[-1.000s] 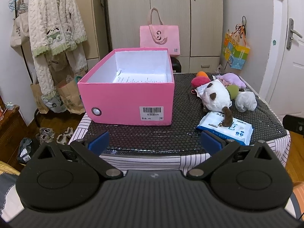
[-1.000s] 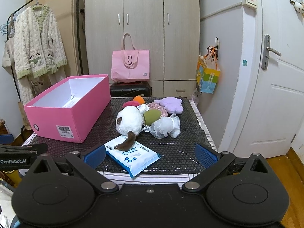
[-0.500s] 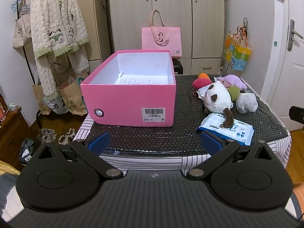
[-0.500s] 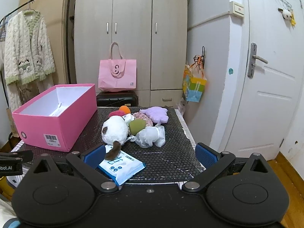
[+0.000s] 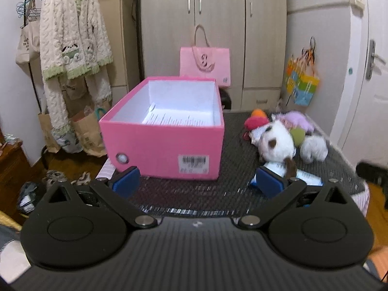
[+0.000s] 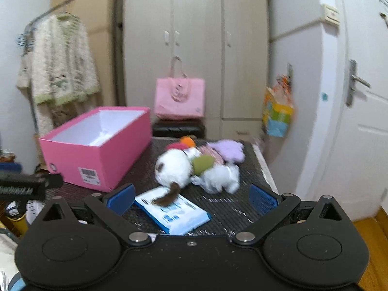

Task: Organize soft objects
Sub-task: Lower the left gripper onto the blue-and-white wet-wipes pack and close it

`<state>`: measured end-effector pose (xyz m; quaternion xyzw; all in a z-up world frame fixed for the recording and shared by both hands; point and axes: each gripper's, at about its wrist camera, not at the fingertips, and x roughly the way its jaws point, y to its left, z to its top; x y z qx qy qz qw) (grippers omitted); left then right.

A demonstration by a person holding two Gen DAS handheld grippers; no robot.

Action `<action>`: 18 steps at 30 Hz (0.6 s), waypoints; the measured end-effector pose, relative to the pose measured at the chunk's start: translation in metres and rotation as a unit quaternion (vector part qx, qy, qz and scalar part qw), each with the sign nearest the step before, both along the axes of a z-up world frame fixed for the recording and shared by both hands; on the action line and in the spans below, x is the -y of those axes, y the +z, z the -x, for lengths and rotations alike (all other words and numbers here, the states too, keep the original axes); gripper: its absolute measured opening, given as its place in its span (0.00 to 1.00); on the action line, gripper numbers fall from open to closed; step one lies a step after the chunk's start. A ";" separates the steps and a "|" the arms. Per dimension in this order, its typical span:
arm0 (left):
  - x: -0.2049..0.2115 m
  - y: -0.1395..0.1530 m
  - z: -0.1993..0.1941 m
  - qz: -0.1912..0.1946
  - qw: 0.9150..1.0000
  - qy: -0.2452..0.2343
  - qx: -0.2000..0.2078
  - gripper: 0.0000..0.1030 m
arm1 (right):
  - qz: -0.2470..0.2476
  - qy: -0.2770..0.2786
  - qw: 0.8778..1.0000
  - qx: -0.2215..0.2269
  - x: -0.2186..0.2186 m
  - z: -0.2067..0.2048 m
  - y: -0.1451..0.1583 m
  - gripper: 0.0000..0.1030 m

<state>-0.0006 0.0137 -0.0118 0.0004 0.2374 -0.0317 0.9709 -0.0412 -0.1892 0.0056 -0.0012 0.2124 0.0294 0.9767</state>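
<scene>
An open pink box (image 5: 165, 143) (image 6: 97, 155) stands on the left of a black mat, with only a printed sheet inside. To its right lies a heap of soft toys: a white and brown plush (image 5: 276, 143) (image 6: 173, 168), a green one (image 6: 202, 165), a purple one (image 6: 229, 149), a red and orange one (image 5: 254, 121), and a white fluffy one (image 6: 222, 178). A blue wipes pack (image 6: 172, 212) lies in front of them. My left gripper (image 5: 197, 181) is open before the box. My right gripper (image 6: 191, 196) is open above the wipes pack.
The mat covers a small striped table (image 5: 106, 167). Behind it are a pink bag (image 5: 205, 64), a wardrobe (image 5: 218, 24) and a dark case (image 6: 178, 128). A clothes rack with a cream robe (image 5: 72, 48) stands at the left. A white door (image 6: 359, 121) is on the right.
Both grippers have moved forward toward the table, so the box and toys look larger. The right view has swung left and down. Both stay open and hold nothing.
</scene>
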 end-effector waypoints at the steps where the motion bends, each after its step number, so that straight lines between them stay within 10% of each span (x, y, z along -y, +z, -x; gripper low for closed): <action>1: 0.001 -0.001 -0.003 0.005 1.000 -0.001 0.007 1.00 | -0.002 0.005 1.000 0.001 0.002 -0.003 -0.004 0.99; 18: 0.075 -0.054 -0.084 0.019 0.978 -0.200 -0.056 0.94 | -0.017 0.081 0.994 -0.072 0.010 -0.070 -0.093 0.98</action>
